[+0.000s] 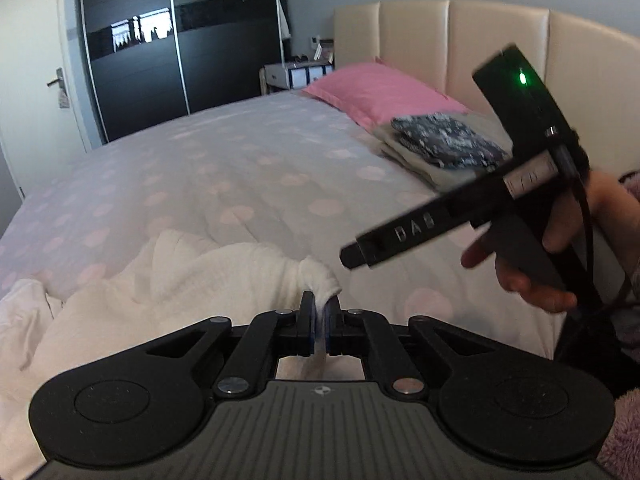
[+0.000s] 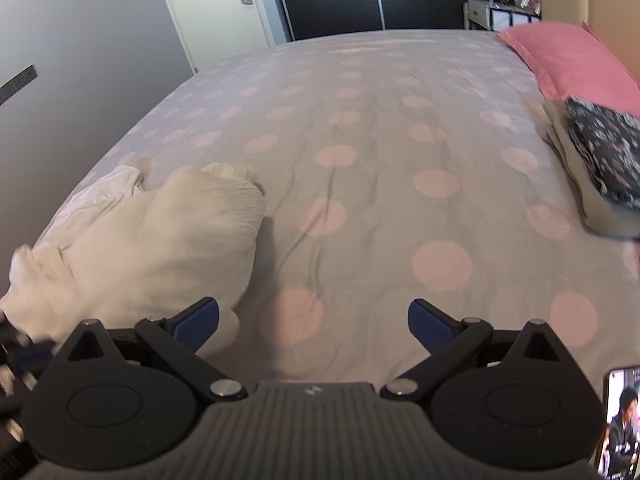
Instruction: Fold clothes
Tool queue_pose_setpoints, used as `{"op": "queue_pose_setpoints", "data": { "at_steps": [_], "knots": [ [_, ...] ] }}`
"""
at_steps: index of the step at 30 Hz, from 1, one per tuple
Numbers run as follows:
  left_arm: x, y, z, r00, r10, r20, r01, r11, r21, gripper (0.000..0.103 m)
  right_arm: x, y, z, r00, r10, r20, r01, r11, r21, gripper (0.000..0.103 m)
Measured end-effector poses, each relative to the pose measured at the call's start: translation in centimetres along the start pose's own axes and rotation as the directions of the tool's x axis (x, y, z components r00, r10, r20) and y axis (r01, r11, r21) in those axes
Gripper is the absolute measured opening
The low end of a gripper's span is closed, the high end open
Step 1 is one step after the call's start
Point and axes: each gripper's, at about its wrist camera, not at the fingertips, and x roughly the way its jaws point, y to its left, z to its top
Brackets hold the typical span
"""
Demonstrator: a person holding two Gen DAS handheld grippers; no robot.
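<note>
Garment: white knit top [image 1: 192, 276] bunched at the near left edge of the dotted bedspread [image 1: 248, 168].
Left gripper [image 1: 319, 320]: jaws clamped on its fabric.
Right gripper [image 2: 314, 322]: jaws wide apart over bare bedspread.
Folded pile [image 2: 600, 160]: beside pink pillow [image 2: 568, 60].

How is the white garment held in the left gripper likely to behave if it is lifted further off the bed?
The white garment will probably hang floppy: it bunches and drapes where the left gripper pinches it. It looks thick and textured, so it likely won't slip. Most still lies on the bed, so it may drag.
</note>
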Motion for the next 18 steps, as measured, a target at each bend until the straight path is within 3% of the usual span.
{"op": "queue_pose_setpoints", "data": {
  "at_steps": [3, 6, 8, 12, 14, 18],
  "knots": [
    [1.4, -0.7, -1.5, 0.995, -0.023, -0.097, 0.025, 1.0, 0.011, 0.005, 0.4, -0.9, -0.7, 0.999, 0.003, -0.032, -0.002, 0.999, 0.04, 0.101],
    [1.5, -0.6, -2.2, 0.991, -0.008, -0.132, 0.011, 1.0, 0.026, 0.024, 1.4, -0.9, -1.3, 0.997, 0.028, -0.073, -0.023, 0.997, 0.068, 0.101],
    [1.4, -0.3, -2.2, 0.991, 0.027, -0.131, -0.022, 0.999, 0.037, 0.044, 2.0, -0.6, -1.8, 0.994, 0.052, -0.101, -0.044, 0.996, 0.081, 0.101],
    [1.6, 1.7, -2.3, 0.98, 0.112, -0.167, -0.104, 0.993, 0.054, 0.049, 3.5, 0.2, -3.1, 0.983, 0.078, -0.164, -0.062, 0.993, 0.096, 0.101],
    [2.6, 3.0, -2.6, 0.966, 0.161, -0.204, -0.15, 0.986, 0.068, 0.061, 4.6, 0.6, -3.9, 0.977, 0.077, -0.199, -0.059, 0.994, 0.097, 0.101],
    [5.1, 5.5, -3.7, 0.934, 0.219, -0.284, -0.208, 0.976, 0.069, 0.062, 6.5, 1.1, -5.1, 0.967, 0.057, -0.247, -0.038, 0.996, 0.081, 0.101]
  ]
}}
